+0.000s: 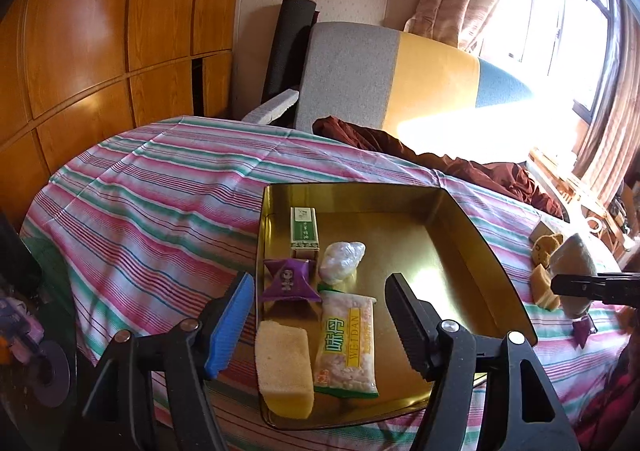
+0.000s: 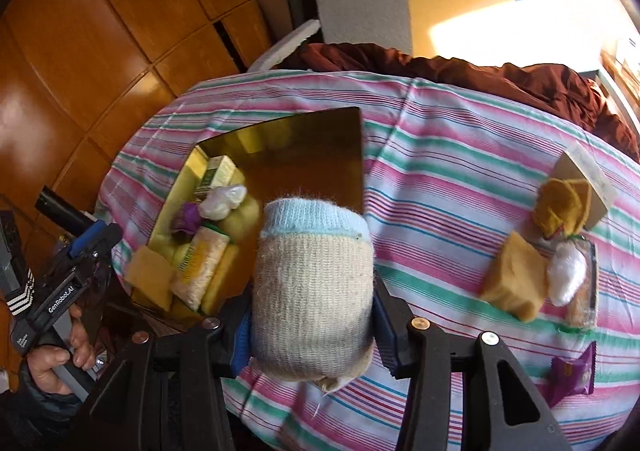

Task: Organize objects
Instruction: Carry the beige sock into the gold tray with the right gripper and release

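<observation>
Right gripper is clenching a rolled knit sock, oatmeal body with a pale blue cuff, both pads pressing its sides; the roll is hanging over the striped cloth, just beside the near right corner of the gold tin tray.

Left gripper is standing released, jaws apart with nothing between the pads, hovering over the near end of the tray.

Only the left wrist view is showing the tray contents plainly:
- green box standing at the far left.
- white plastic-wrapped lump just beside it.
- purple wrapped sweet nearer.
- yellow sponge cake block at the near left.
- clear snack packet touching the cake, reading "WEIDAN" on a yellow band, with large green characters I cannot make out.

That view is also catching the window, the curtains and the right gripper's tip with the sock at the far right edge.

Only the right wrist view is showing the loose pile to the right of the tray: a tan sponge block, a white fluffy item, mustard felt pieces on a card, and a purple packet lying apart nearer the edge. It is also showing the person's hand gripping the left tool, whose side is reading "GenRobot.AI".
</observation>
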`<state>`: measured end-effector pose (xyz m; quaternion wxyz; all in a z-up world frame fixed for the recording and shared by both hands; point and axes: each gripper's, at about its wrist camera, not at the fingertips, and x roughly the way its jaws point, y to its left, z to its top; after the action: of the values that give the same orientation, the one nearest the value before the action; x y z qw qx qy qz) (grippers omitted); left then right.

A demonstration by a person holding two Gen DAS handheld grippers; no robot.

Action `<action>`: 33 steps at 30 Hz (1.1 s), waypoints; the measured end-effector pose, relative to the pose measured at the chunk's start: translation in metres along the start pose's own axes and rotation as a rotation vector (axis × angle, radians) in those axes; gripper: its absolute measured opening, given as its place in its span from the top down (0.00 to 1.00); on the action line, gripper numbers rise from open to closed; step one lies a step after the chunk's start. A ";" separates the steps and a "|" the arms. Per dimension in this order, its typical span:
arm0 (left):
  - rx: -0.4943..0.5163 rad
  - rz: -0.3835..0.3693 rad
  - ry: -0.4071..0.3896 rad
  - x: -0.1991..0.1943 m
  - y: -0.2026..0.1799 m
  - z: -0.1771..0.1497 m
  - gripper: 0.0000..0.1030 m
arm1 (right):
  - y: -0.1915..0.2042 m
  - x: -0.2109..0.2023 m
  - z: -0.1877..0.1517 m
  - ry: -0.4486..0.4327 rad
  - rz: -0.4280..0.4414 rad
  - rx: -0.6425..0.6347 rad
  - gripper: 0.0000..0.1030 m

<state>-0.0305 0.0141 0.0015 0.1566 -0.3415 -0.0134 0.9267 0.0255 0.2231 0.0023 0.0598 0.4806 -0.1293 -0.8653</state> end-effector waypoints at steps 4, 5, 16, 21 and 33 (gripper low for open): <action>-0.026 0.027 -0.027 -0.005 0.014 0.007 0.33 | 0.049 0.031 0.010 0.053 0.030 -0.096 0.52; -0.029 0.037 -0.030 -0.006 0.018 0.008 0.32 | 0.058 0.040 0.011 0.069 0.025 -0.113 0.52; -0.074 0.093 -0.003 0.000 0.046 0.000 0.32 | 0.097 0.127 -0.014 0.284 0.034 -0.161 0.50; -0.068 0.089 0.005 0.002 0.043 -0.003 0.32 | 0.101 0.123 -0.025 0.267 0.095 -0.163 0.37; 0.015 0.068 -0.005 -0.004 0.013 -0.001 0.30 | 0.060 0.053 -0.018 0.064 0.074 -0.097 0.30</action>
<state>-0.0309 0.0009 0.0013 0.1275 -0.3384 0.0050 0.9323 0.0107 0.1506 -0.0334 0.1189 0.4996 -0.1029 -0.8519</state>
